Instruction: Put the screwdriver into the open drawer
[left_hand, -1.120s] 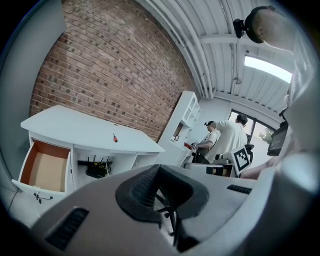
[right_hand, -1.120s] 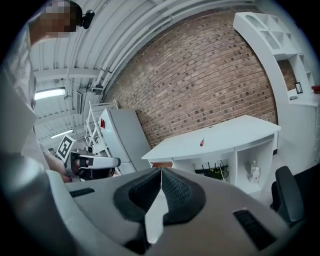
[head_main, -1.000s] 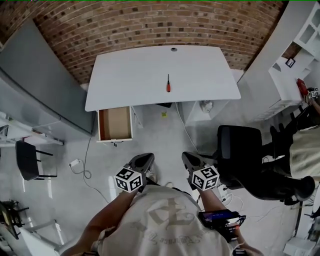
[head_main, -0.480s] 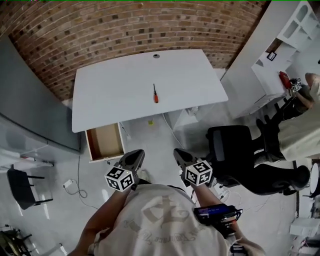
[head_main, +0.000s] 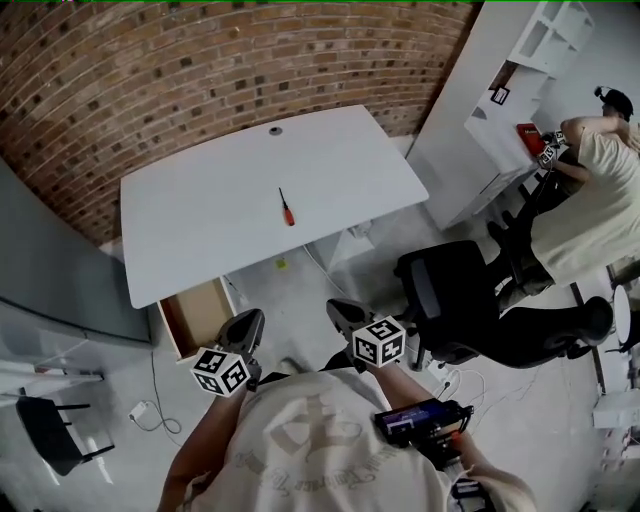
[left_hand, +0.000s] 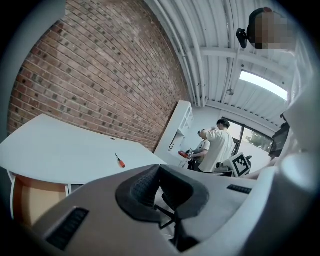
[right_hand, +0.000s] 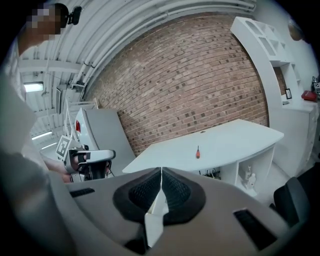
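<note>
A screwdriver (head_main: 287, 210) with a red-orange handle lies on the white desk (head_main: 200, 230), near its middle. It also shows in the left gripper view, the screwdriver (left_hand: 120, 161), and in the right gripper view, the screwdriver (right_hand: 197, 153). The open drawer (head_main: 195, 318), wooden inside, hangs out under the desk's left front edge. My left gripper (head_main: 245, 326) and right gripper (head_main: 340, 312) are held side by side over the floor, well short of the desk. Both have their jaws together with nothing between them.
A black office chair (head_main: 450, 295) stands on the floor just right of my right gripper. White shelving (head_main: 520, 90) and another person (head_main: 590, 190) are at the far right. A grey cabinet (head_main: 50, 290) is at the left, with cables (head_main: 150, 410) on the floor.
The head view has swung, so the desk, screwdriver and drawer have slid left and down in the picture. Both grippers have shifted with the person and stay shut.
</note>
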